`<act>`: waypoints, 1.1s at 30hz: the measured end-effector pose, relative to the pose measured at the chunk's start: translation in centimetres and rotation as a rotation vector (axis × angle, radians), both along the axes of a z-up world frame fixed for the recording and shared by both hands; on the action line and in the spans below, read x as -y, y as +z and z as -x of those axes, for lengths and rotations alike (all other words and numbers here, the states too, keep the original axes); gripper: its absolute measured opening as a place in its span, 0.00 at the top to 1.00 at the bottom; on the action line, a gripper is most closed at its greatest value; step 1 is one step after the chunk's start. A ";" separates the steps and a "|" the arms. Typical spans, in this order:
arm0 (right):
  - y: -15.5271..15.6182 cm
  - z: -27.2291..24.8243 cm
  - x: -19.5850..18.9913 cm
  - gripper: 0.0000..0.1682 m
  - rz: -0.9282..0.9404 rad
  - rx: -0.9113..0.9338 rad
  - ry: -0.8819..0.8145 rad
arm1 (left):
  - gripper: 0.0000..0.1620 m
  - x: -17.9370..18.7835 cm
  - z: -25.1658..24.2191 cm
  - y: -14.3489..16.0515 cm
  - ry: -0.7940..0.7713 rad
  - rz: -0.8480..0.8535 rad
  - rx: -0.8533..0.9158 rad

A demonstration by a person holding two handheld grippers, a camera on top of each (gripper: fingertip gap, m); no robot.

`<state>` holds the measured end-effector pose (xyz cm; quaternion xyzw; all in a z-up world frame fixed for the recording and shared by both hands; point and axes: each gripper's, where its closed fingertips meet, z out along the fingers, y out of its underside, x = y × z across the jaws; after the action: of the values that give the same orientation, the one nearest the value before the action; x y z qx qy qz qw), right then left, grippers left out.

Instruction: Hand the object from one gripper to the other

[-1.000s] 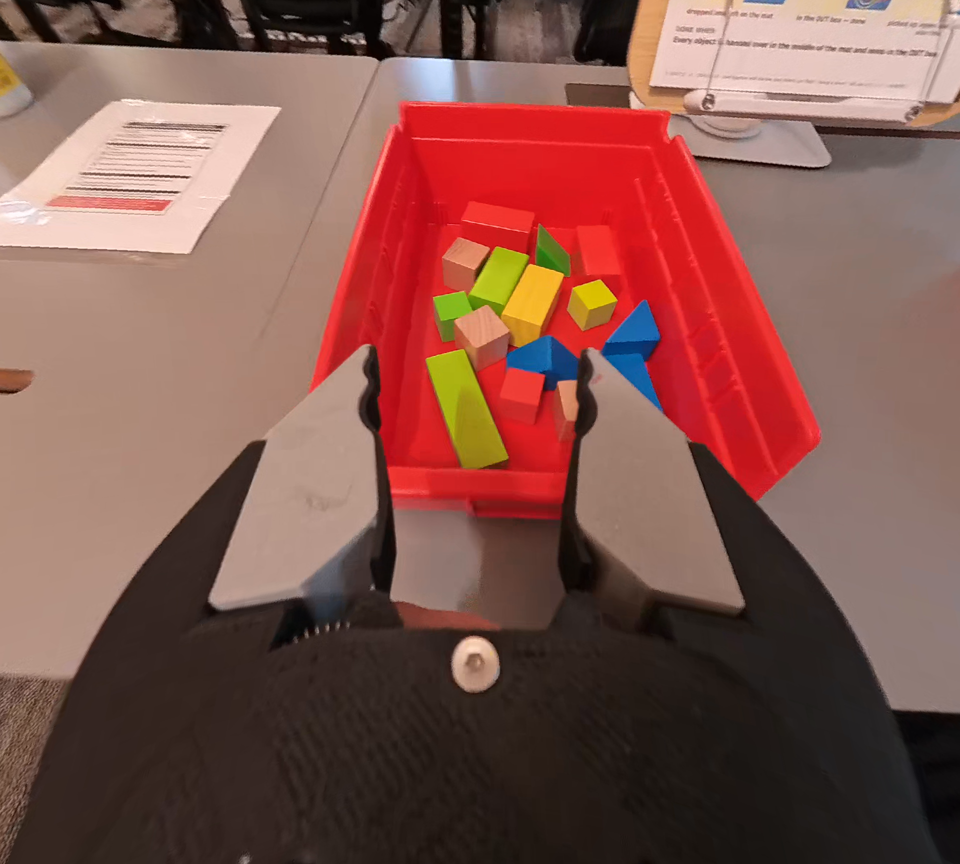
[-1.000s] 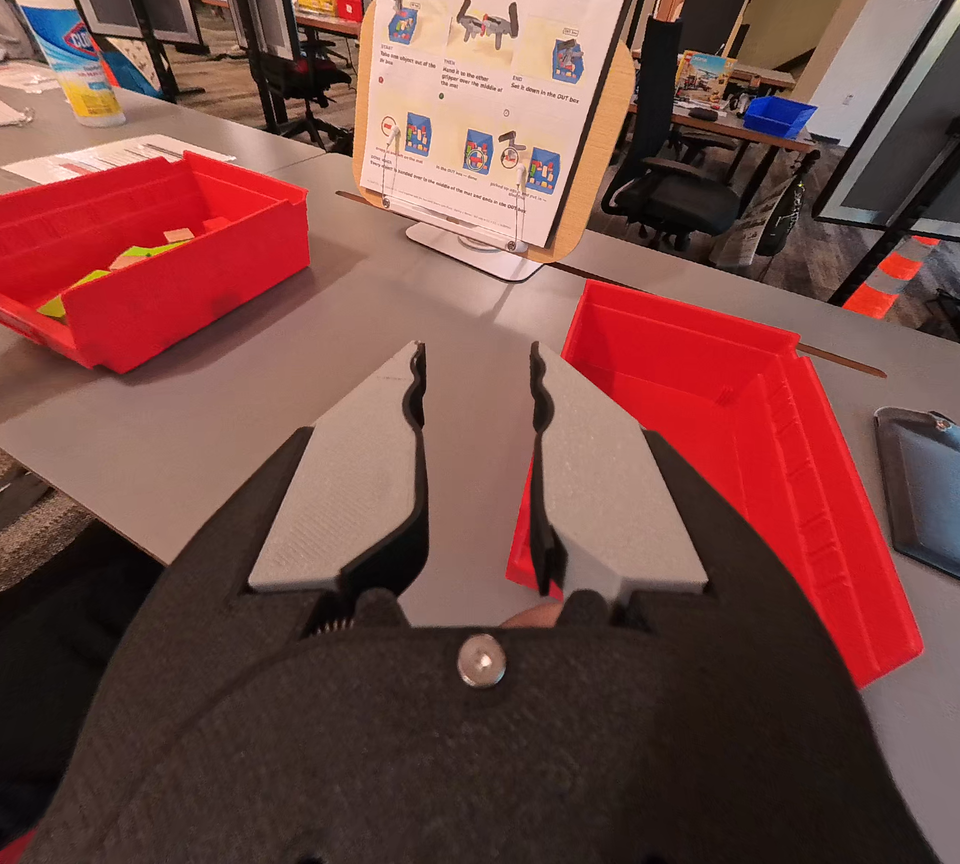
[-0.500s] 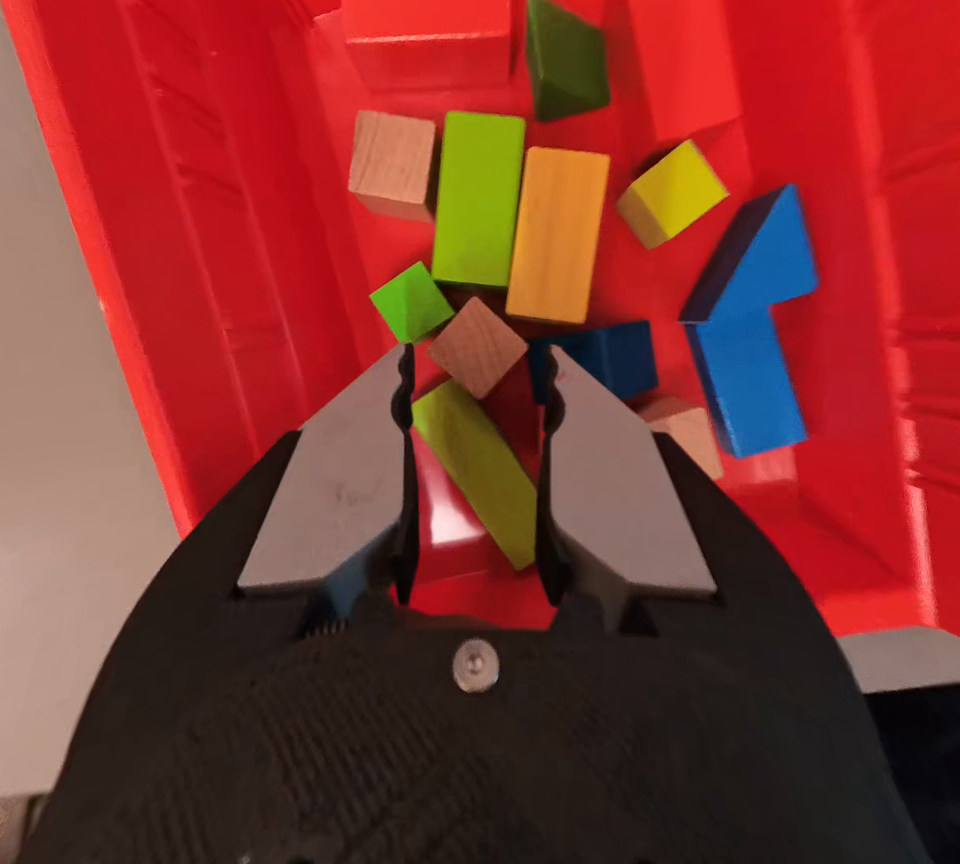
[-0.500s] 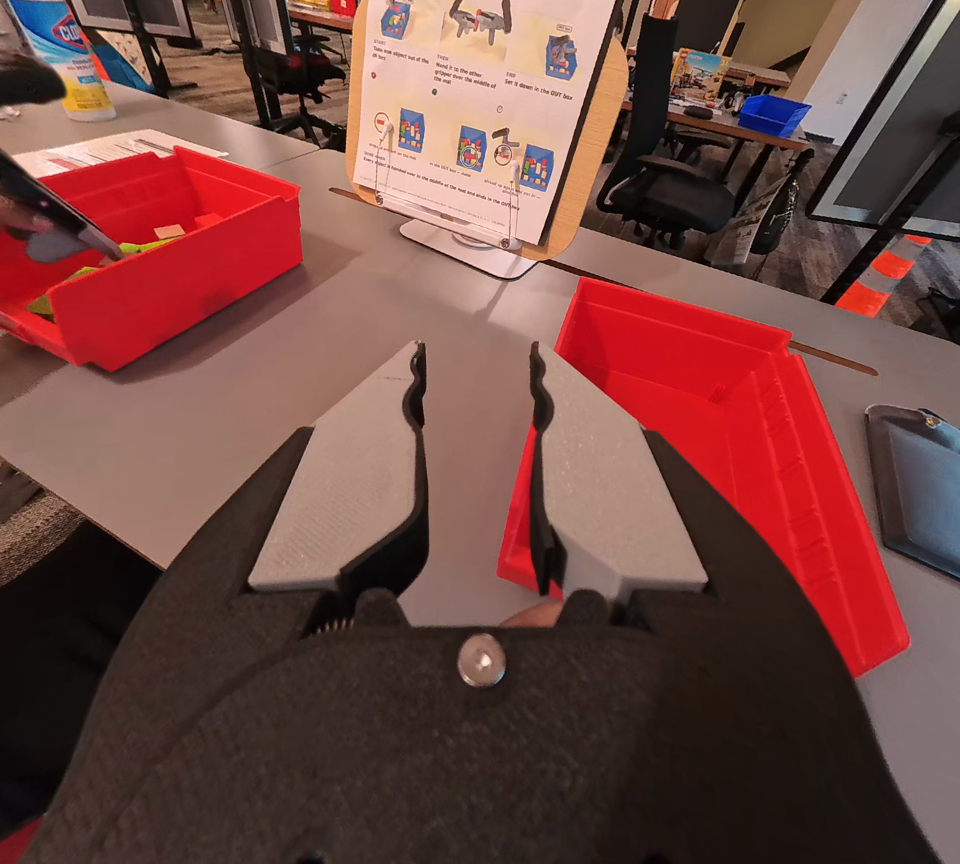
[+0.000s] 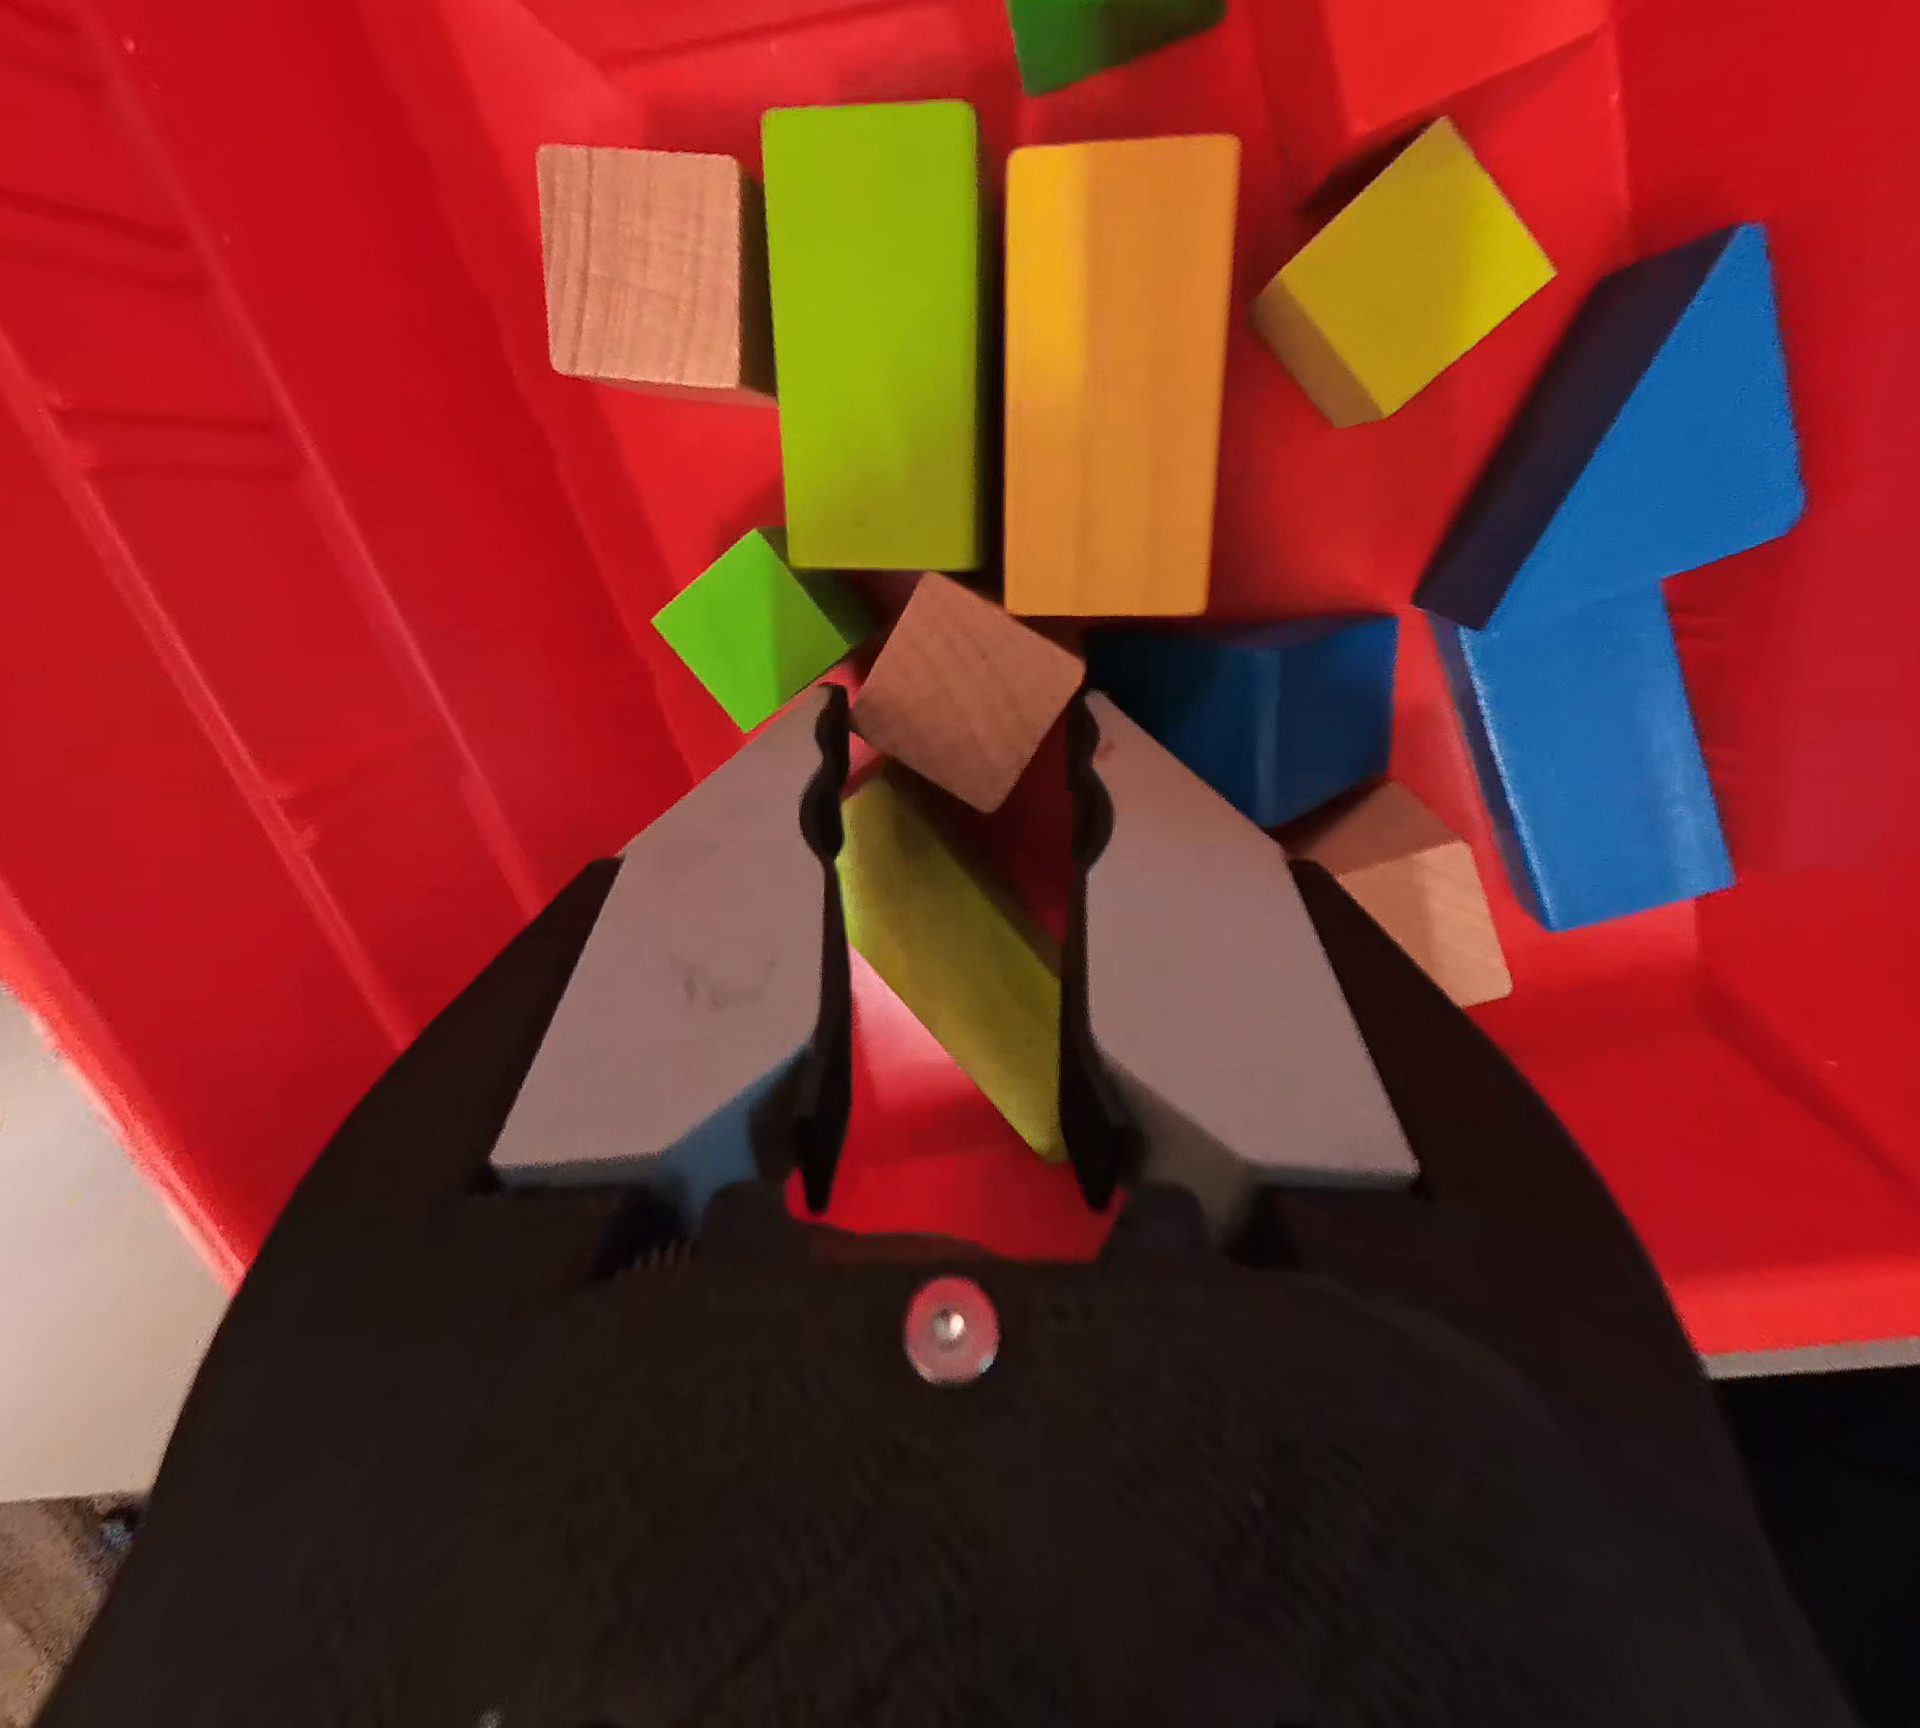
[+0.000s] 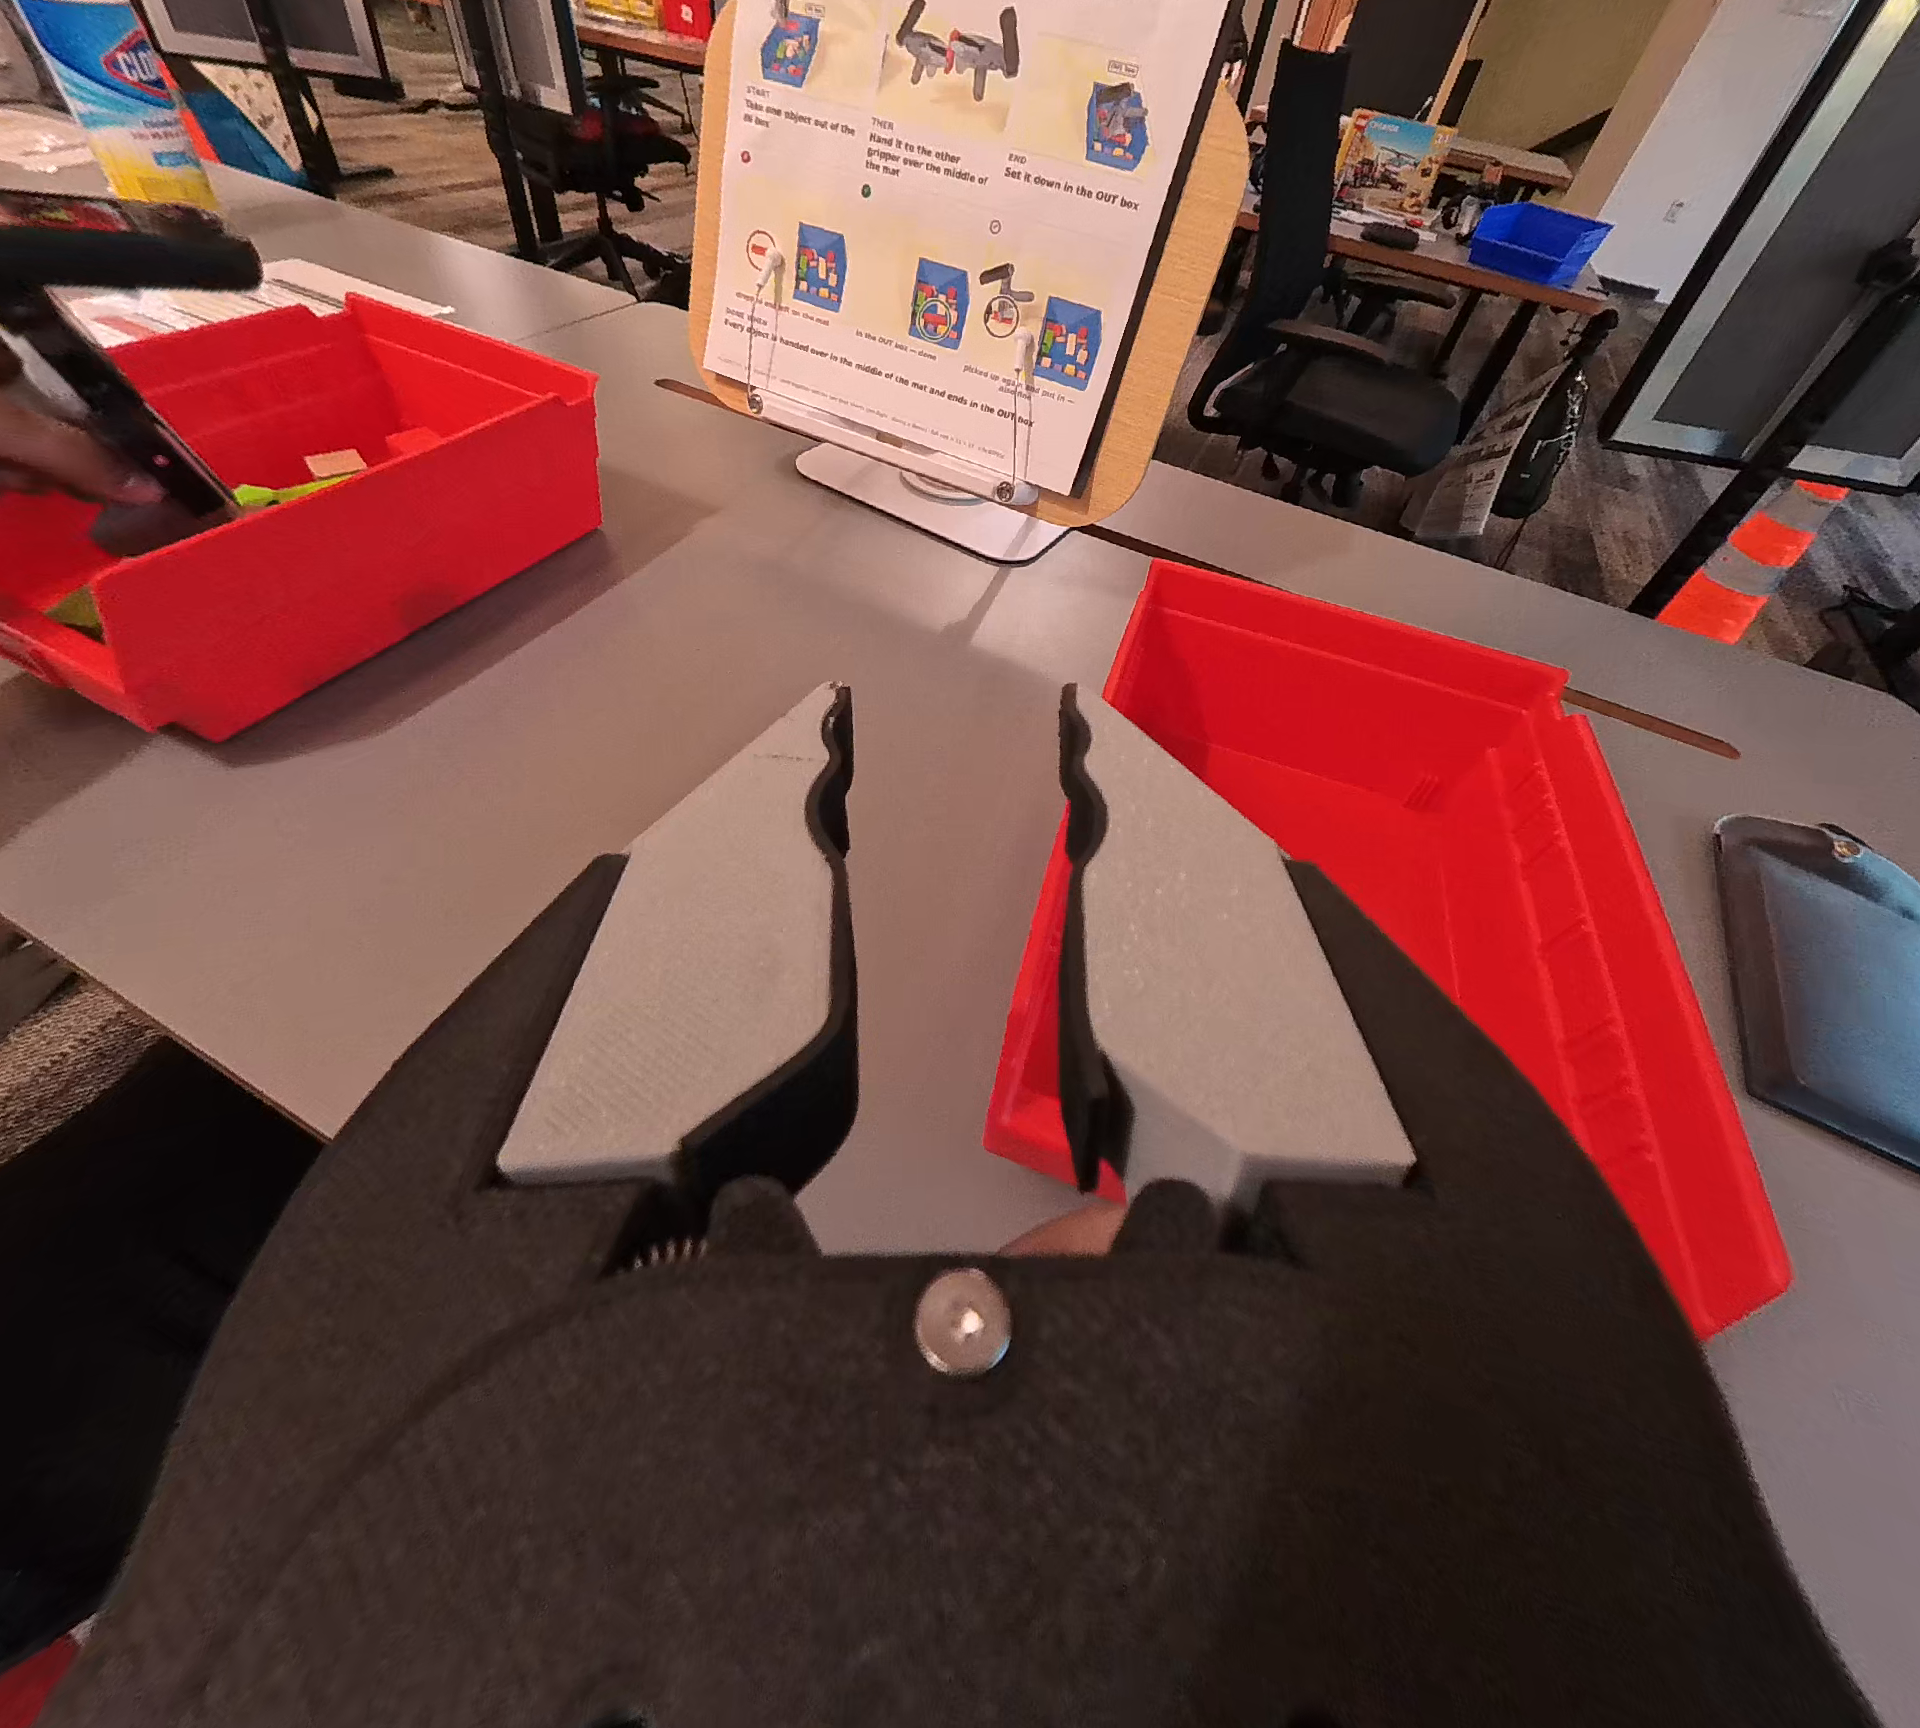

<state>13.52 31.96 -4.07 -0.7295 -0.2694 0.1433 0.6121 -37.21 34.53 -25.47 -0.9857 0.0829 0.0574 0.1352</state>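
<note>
The left tool (image 5: 956, 722), spread, has dropped from above the counter into the red plastic bin of wooden blocks (image 5: 312, 535); its fingers now bracket a tilted natural-wood cube (image 5: 971, 691) and a long lime-green block (image 5: 951, 951), so a pick seems imminent. The right tool (image 6: 951, 712), spread and empty, waits beside the empty red bin (image 6: 1455, 805).

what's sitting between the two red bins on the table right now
Nothing lies there: in the right wrist view, the stretch of grey table between the block-filled bin and the empty bin is bare. The right gripper hovers above it.
</note>
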 end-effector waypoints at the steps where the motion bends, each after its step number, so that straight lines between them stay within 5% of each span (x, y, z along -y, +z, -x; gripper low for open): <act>1: 0.1 -0.1 0.0 0.78 -0.001 -0.001 0.000 | 0.76 -0.1 0.0 0.1 -0.008 -0.012 0.006; 14: -1.5 2.0 0.0 0.78 0.037 0.047 0.048 | 0.76 0.0 0.7 2.4 -0.133 -0.241 -0.117; 23: -4.6 10.7 5.4 0.77 0.288 -0.067 0.507 | 0.76 1.7 -0.7 6.7 -0.288 -0.564 -0.353; 33: -8.8 15.9 8.2 0.76 0.403 0.028 0.644 | 0.76 4.9 -6.0 12.3 -0.362 -0.901 -0.401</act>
<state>-2.35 23.79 -12.90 -0.7152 -0.4596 0.3685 0.3761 -31.26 29.61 -13.15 -0.7693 0.2433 0.2508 0.5348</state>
